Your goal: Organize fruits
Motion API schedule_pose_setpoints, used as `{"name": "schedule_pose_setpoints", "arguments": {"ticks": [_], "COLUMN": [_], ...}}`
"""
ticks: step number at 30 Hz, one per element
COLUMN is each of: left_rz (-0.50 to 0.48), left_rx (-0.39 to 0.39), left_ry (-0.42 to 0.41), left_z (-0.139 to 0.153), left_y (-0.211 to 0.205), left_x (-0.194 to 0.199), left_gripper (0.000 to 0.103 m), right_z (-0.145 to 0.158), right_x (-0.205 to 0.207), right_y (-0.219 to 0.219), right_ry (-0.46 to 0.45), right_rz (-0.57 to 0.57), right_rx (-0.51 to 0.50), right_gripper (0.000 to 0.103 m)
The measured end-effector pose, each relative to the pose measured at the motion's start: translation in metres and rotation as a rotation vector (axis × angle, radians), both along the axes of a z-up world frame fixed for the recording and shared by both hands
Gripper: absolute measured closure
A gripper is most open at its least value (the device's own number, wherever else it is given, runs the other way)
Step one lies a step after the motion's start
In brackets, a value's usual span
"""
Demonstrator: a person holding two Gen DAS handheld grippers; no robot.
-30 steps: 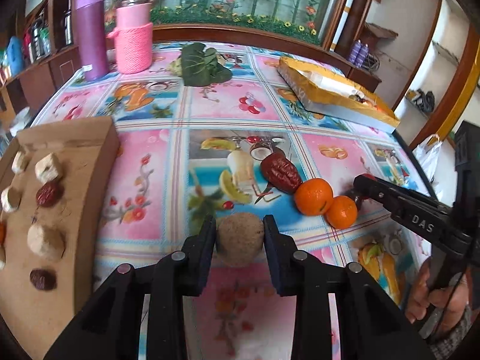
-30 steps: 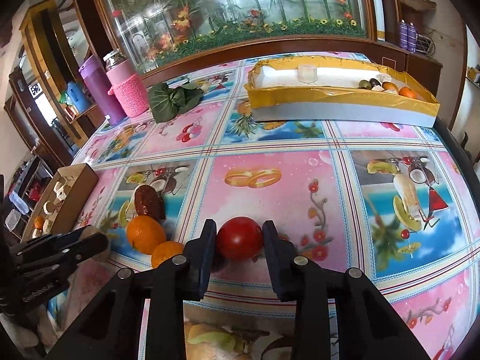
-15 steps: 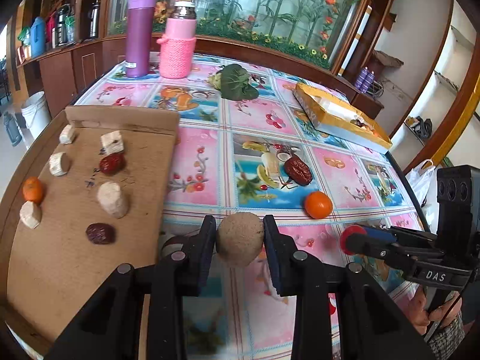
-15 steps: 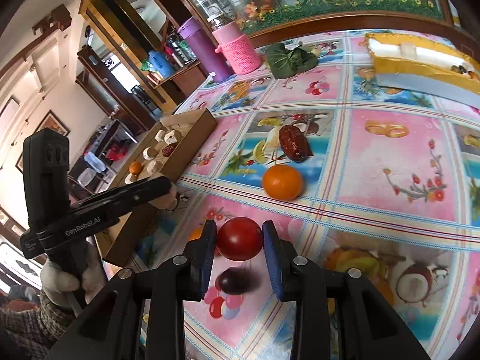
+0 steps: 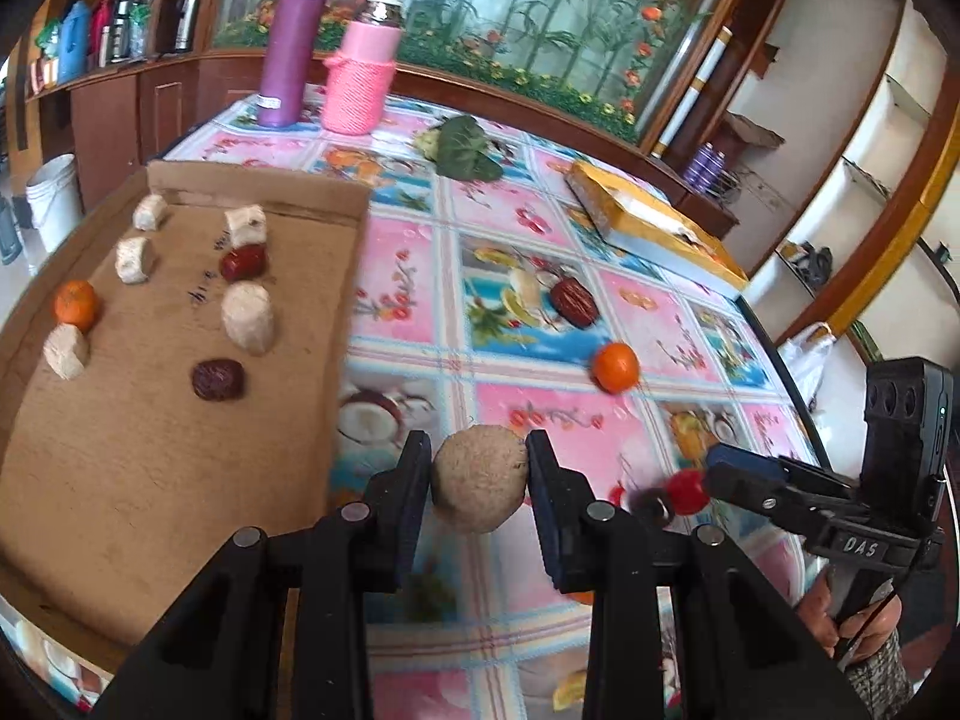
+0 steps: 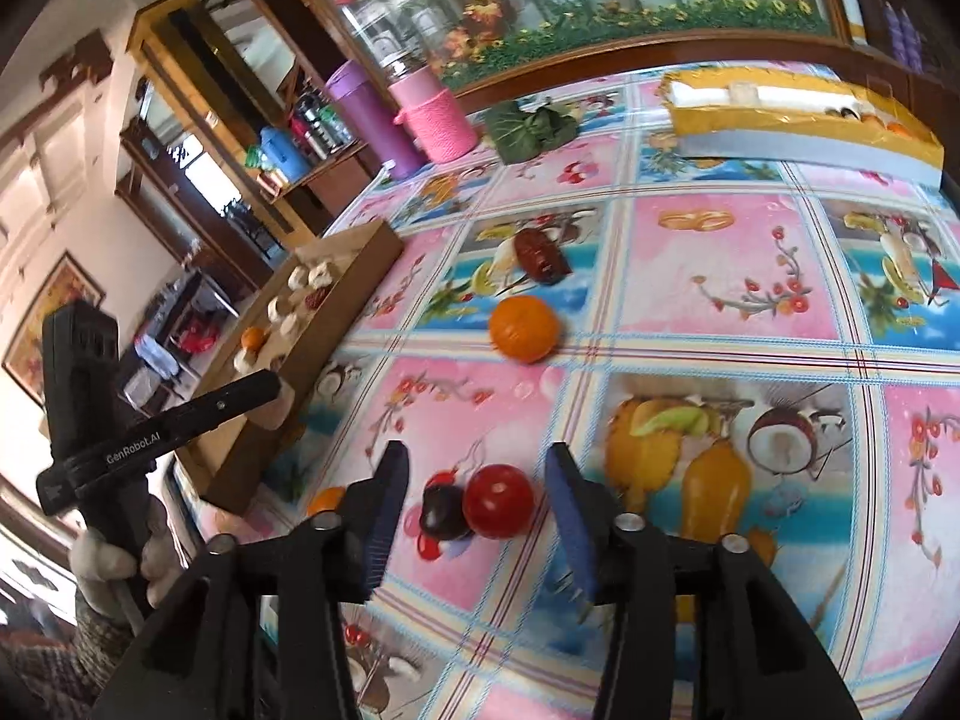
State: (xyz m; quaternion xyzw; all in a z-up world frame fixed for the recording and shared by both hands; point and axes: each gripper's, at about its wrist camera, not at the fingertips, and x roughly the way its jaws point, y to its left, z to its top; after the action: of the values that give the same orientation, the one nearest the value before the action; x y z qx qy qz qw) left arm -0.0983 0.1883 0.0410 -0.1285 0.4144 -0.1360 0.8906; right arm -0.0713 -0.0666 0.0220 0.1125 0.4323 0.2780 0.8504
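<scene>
Left claw (image 5: 479,483) is clamped on the tan round fruit (image 5: 479,485), held above the surface (image 6: 708,276) just beside the cardboard tray (image 5: 150,420). Right claw (image 6: 474,507) gapes wide w/ nothing held; red tomato (image 6: 498,501) sits between its jaws, touching a dark plum (image 6: 443,515). Risks: tomato rolls toward the edge; re-closing may nudge the plum; tan fruit could slip since grip is only at its sides.

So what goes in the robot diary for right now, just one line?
left gripper: shut on tan ball | right gripper: open, red fruit between fingers

Five pale chunks (image 5: 246,316), three dates (image 5: 218,379), two oranges (image 5: 614,366) and perhaps a third.
</scene>
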Motion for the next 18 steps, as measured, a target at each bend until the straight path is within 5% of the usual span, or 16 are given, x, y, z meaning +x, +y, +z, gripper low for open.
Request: {"name": "schedule_pose_setpoints", "arguments": {"ticks": [6,9,18], "left_rz": [-0.072,-0.107,-0.193], "left_rx": [0.01,0.055,0.099], "left_ry": [0.016,-0.003,-0.059], "left_z": [-0.008,-0.008,-0.008], "left_y": [-0.017,-0.028,-0.049], "left_x": [-0.012,-0.019,-0.028], "left_gripper": [0.072,0.063,0.058], "right_z": [-0.013,-0.016,-0.003], "right_x": [-0.009,-0.012,-0.033], "right_y": [0.034,0.043,0.011], "right_ry": [-0.001,-0.011,-0.052], "right_rz": [0.061,0.069,0.032], "right_rx": [-0.093,-0.165,-0.163], "right_gripper": [0.048,0.048,0.045]}}
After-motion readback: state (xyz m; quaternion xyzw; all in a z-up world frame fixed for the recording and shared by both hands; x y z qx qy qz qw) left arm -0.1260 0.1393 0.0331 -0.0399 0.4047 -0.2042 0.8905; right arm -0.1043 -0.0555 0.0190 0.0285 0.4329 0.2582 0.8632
